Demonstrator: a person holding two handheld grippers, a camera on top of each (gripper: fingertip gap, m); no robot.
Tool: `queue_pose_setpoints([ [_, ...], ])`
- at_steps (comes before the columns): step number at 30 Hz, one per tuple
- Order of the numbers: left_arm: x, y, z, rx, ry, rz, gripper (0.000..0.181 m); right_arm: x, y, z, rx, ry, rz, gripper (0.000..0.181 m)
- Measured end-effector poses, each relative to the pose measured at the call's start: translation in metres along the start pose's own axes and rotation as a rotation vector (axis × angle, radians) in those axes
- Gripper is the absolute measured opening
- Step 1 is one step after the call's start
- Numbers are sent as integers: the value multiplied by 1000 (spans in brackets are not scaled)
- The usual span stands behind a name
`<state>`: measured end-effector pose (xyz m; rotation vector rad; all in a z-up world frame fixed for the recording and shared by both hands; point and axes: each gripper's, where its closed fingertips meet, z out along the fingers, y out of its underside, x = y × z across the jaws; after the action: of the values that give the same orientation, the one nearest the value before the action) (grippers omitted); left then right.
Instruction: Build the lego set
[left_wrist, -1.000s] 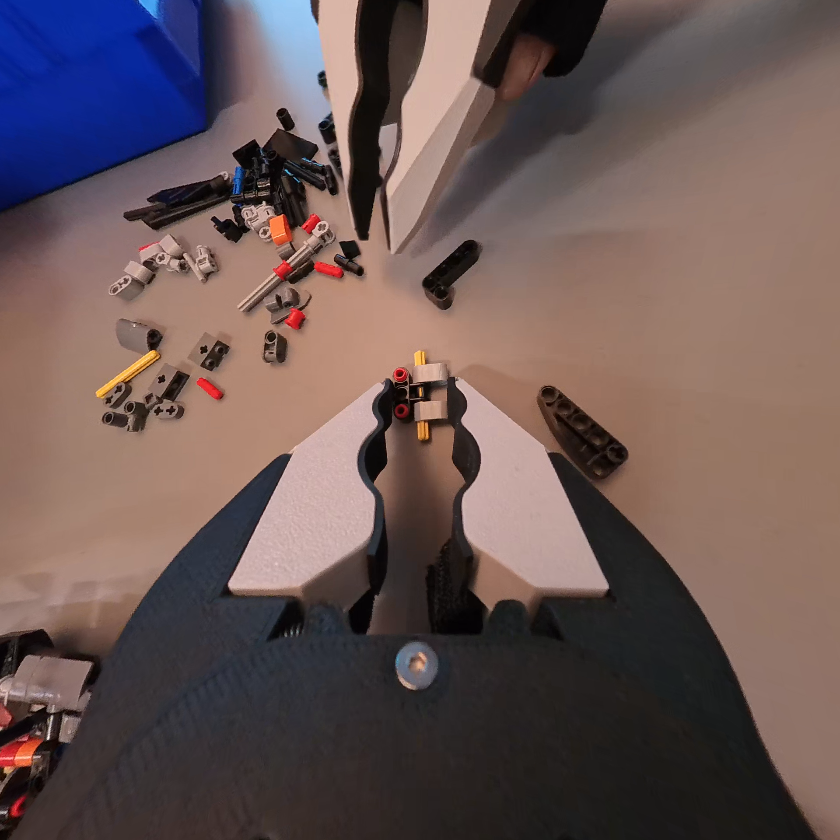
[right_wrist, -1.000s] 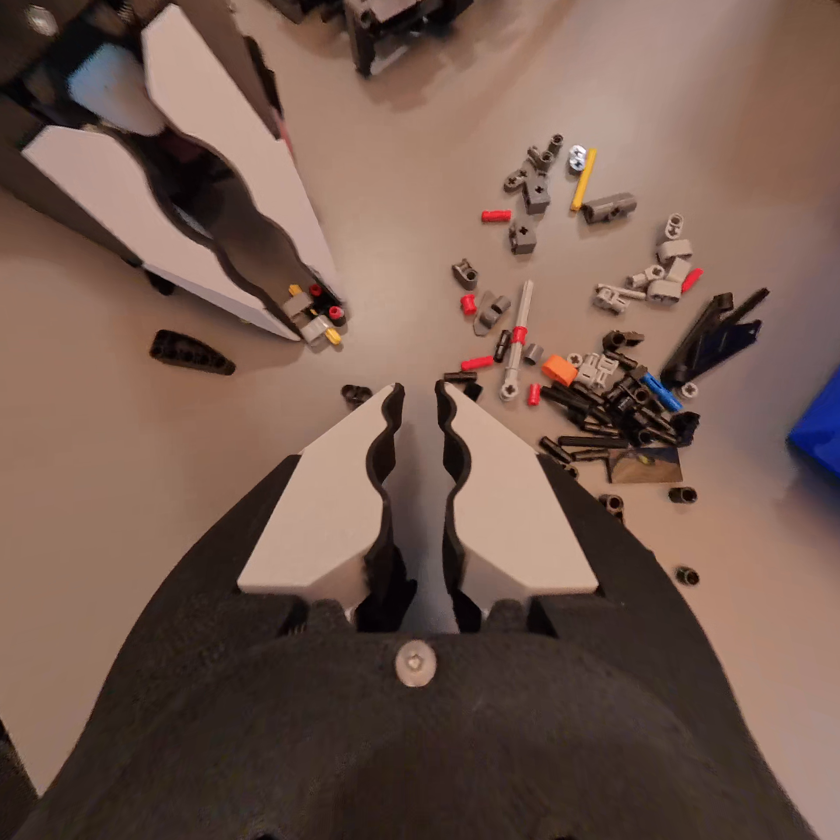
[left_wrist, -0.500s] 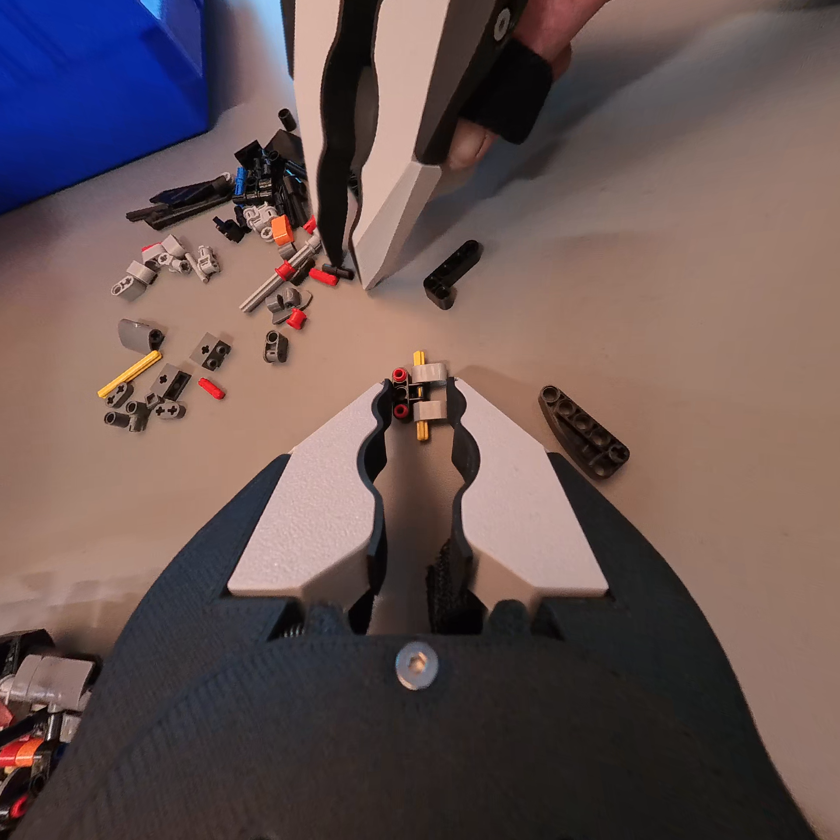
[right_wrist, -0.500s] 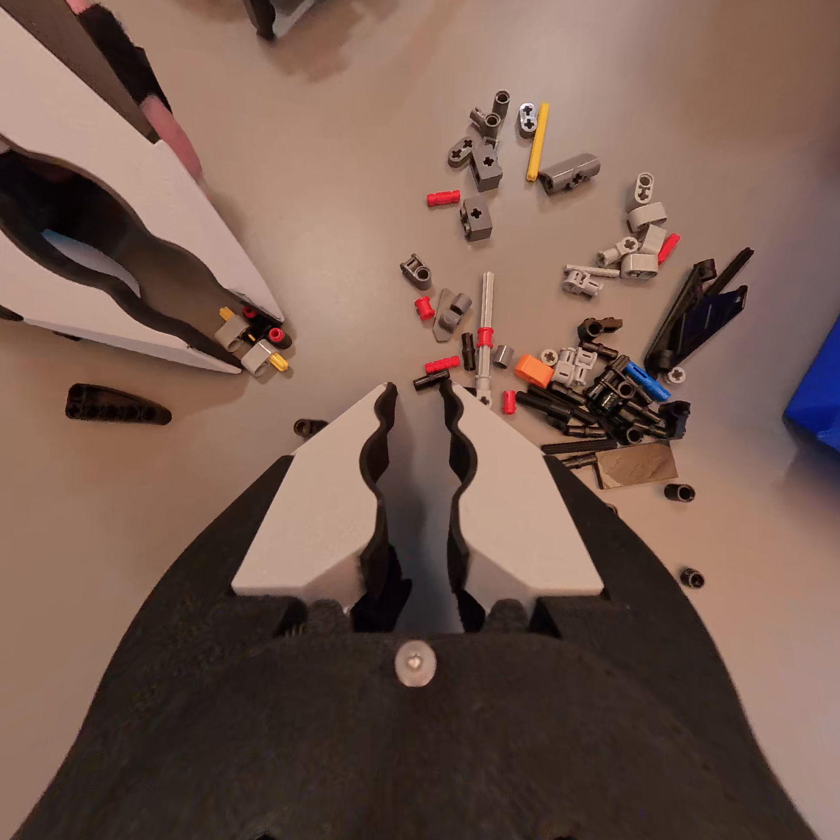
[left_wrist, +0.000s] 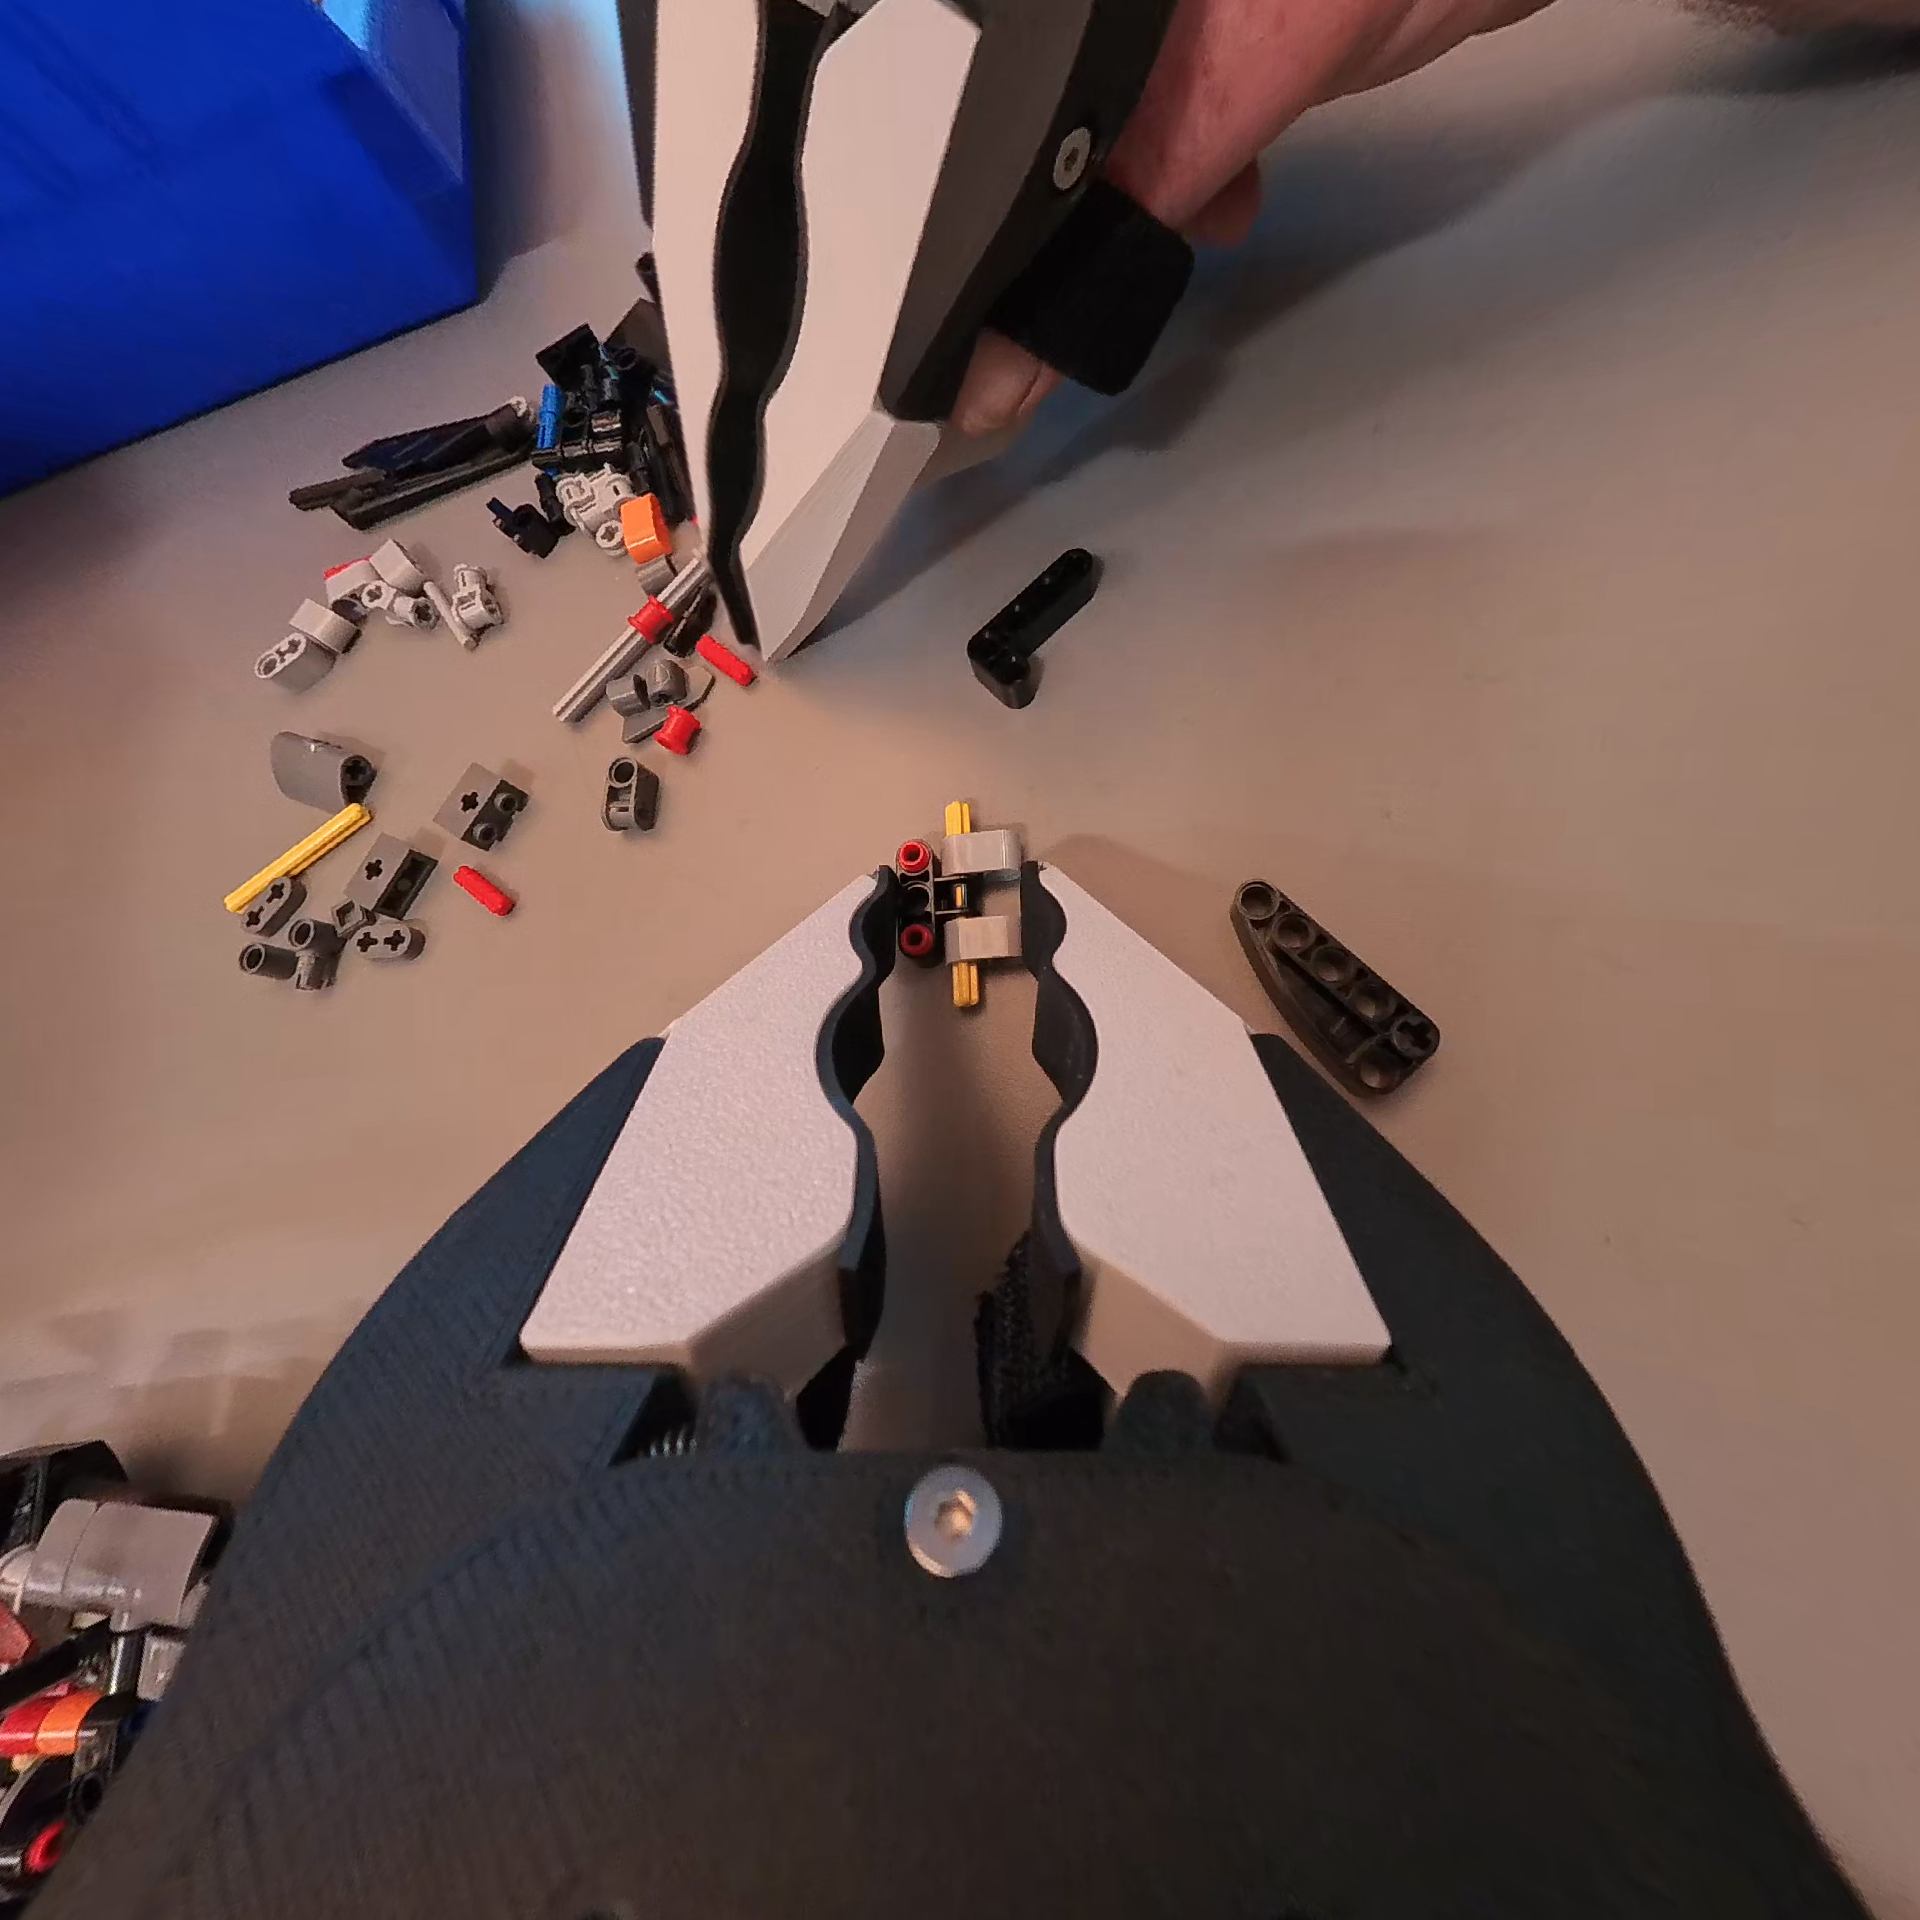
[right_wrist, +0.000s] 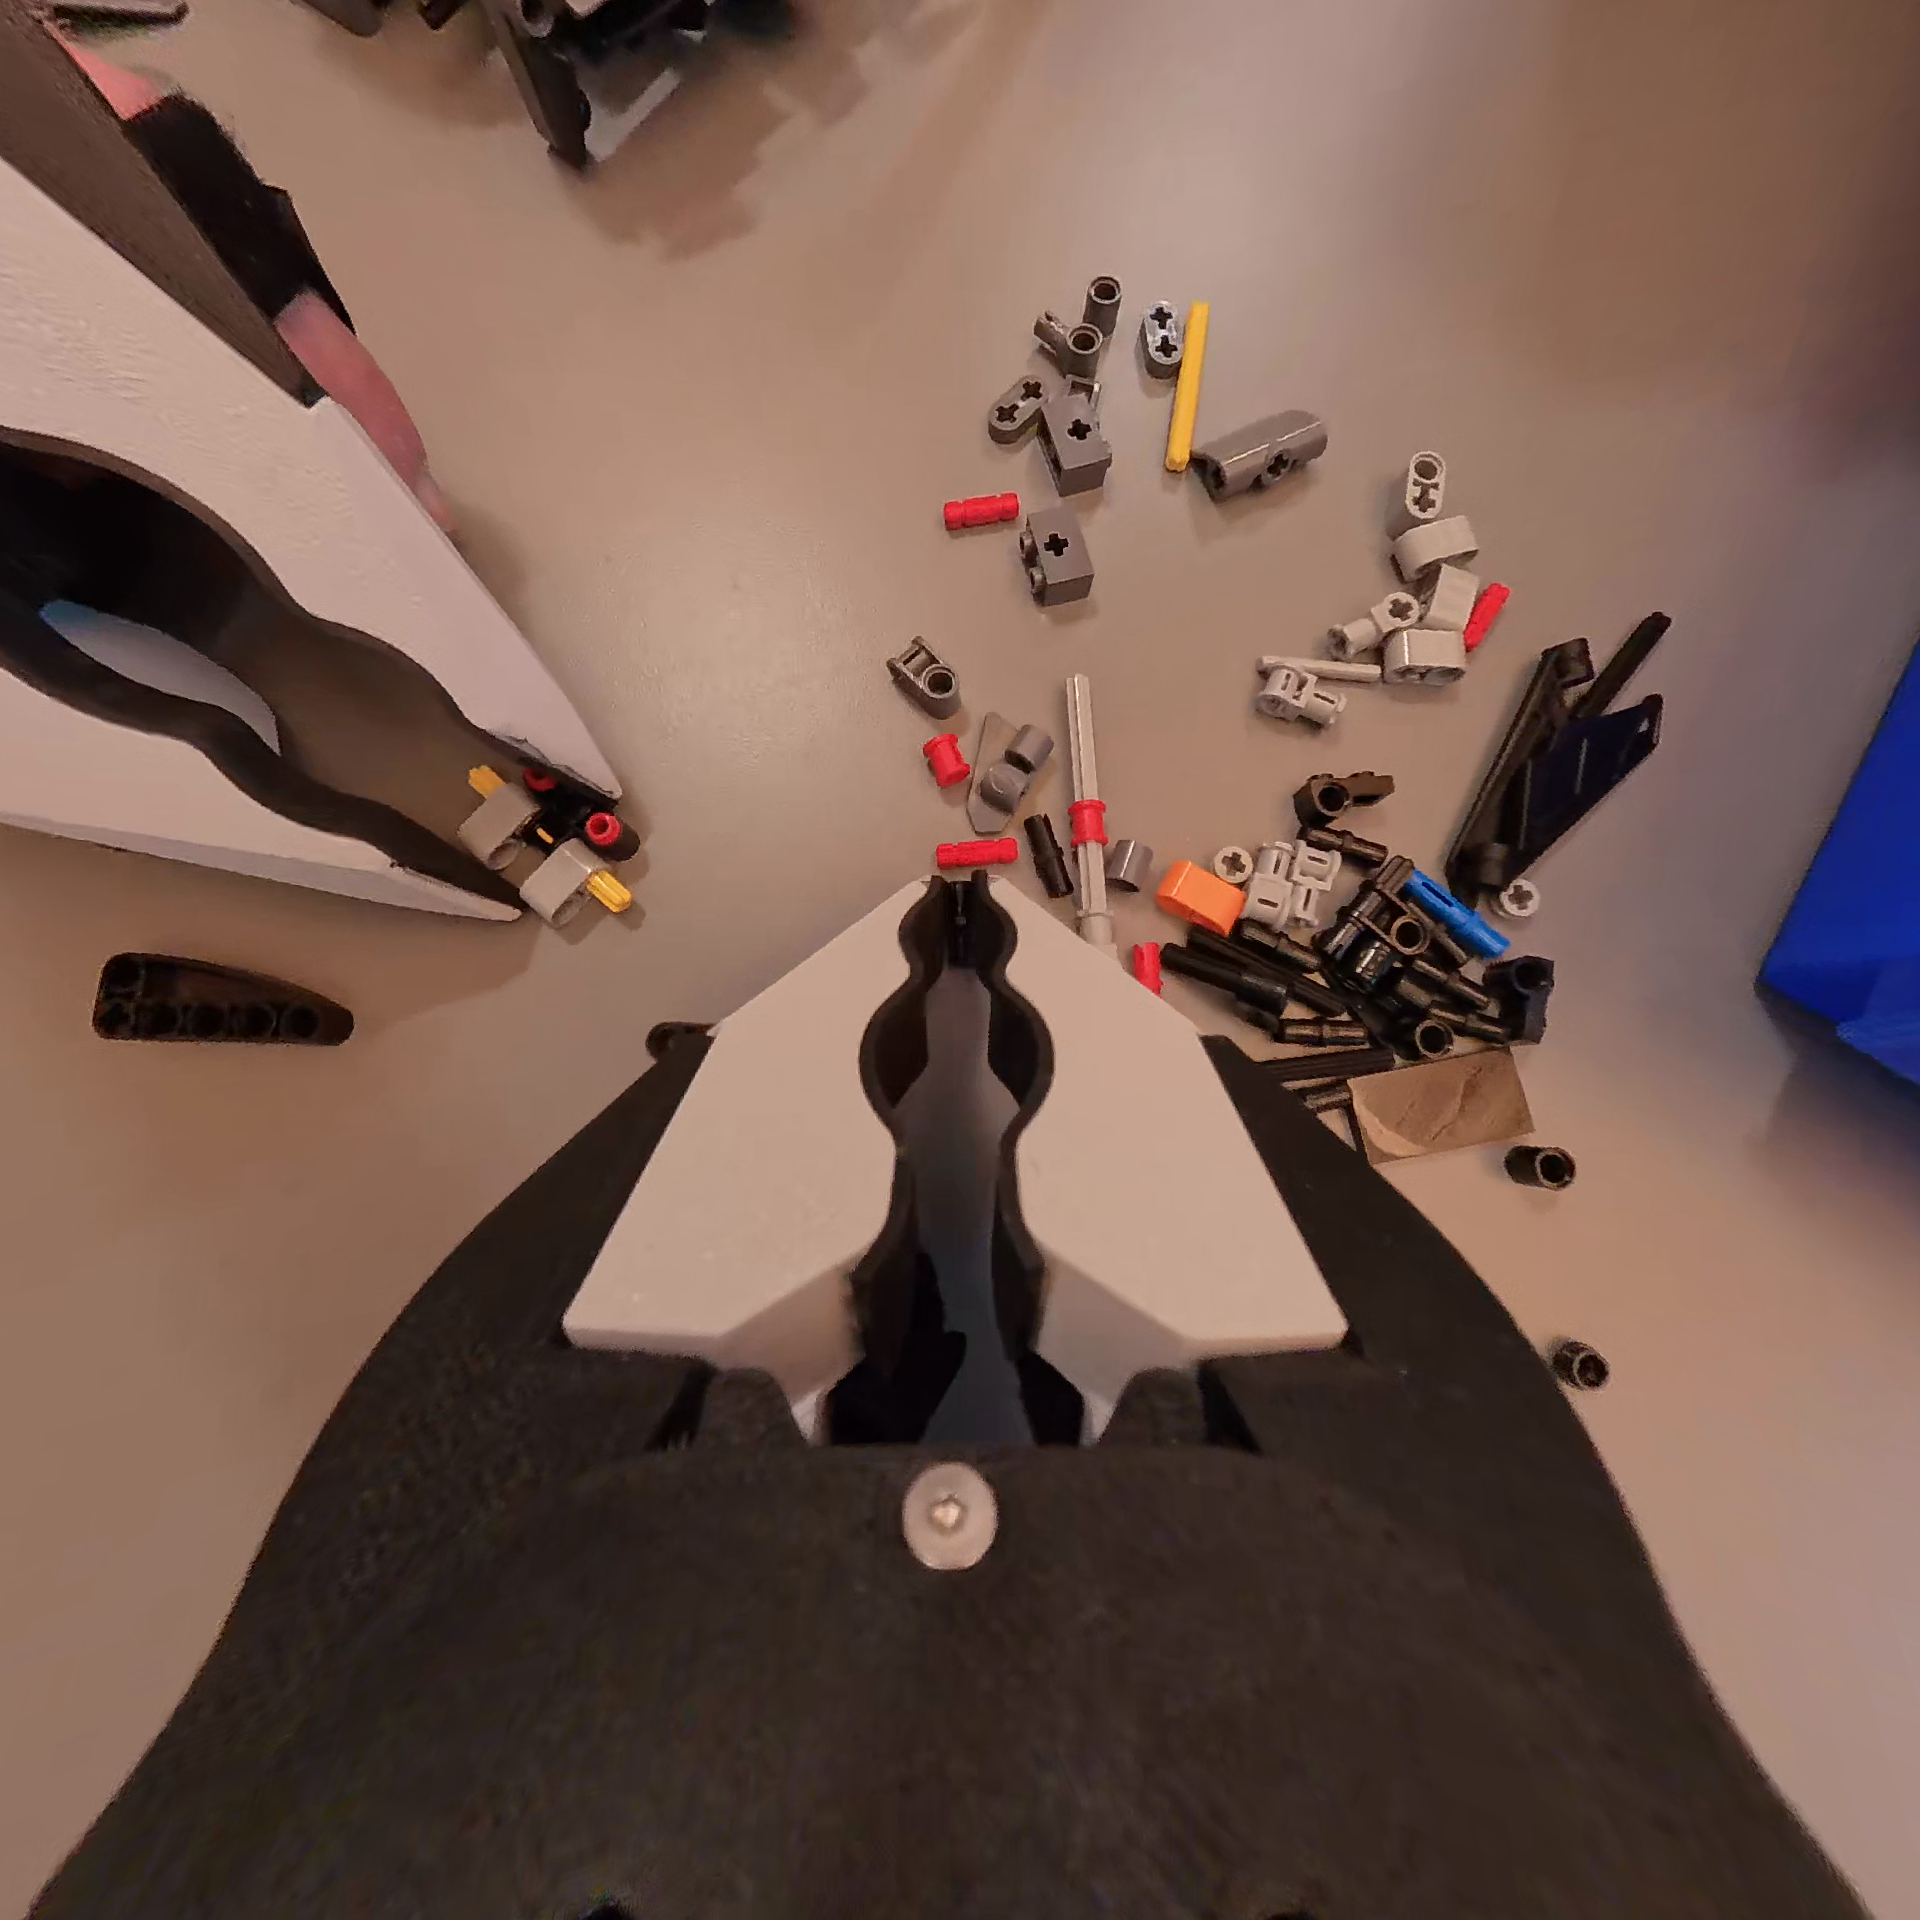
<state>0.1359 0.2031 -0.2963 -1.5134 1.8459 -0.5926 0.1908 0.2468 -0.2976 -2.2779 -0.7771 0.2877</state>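
My left gripper (left_wrist: 951, 883) is shut on a small sub-assembly (left_wrist: 961, 899): a yellow axle with two light grey connectors and a black piece with two red pins. It holds this just above the table; it also shows in the right wrist view (right_wrist: 551, 842). My right gripper (right_wrist: 961, 883) is at the near edge of the loose parts pile (right_wrist: 1299, 894), with its jaws closed on a small black pin (right_wrist: 961, 909). A red pin (right_wrist: 977, 854) lies just beyond its tips. In the left wrist view the right gripper (left_wrist: 748, 639) points down at the pile.
A blue bin (left_wrist: 208, 208) stands behind the pile. A black curved beam (left_wrist: 1335, 1003) lies right of my left gripper, and a black L-beam (left_wrist: 1029, 629) lies farther off. A partly built model (left_wrist: 73, 1621) sits at the lower left. A person's hand (left_wrist: 1195, 156) holds the right gripper. One gripper's finger ends stand about 7 cm off the other's. The left tips stand about 15 cm off the partly built model (left_wrist: 73, 1621).
My right gripper moved forward to the pile's edge and closed on the black pin that lay in front of its tips. My left gripper stayed still with the sub-assembly.
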Motion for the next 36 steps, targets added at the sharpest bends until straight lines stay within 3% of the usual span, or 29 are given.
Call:
queue_pose_setpoints([
  [4,-1,0,0,1,-12,6,24,-3,-2,-8,40,-30,-1,3],
  [7,-1,-3,-2,14,-17,12,39,-9,-8,-16,96,-90,33,2],
  [11,-7,-13,-9,58,-61,22,43,-19,-20,-27,173,-197,68,2],
  [22,-33,-37,-32,180,-307,129,37,-60,-59,-43,326,-589,119,2],
  [27,-30,-39,-31,190,-304,153,29,-73,-59,-48,364,-715,145,2],
  [36,-20,-45,-29,205,-285,189,16,-84,-60,-50,390,-810,146,2],
])
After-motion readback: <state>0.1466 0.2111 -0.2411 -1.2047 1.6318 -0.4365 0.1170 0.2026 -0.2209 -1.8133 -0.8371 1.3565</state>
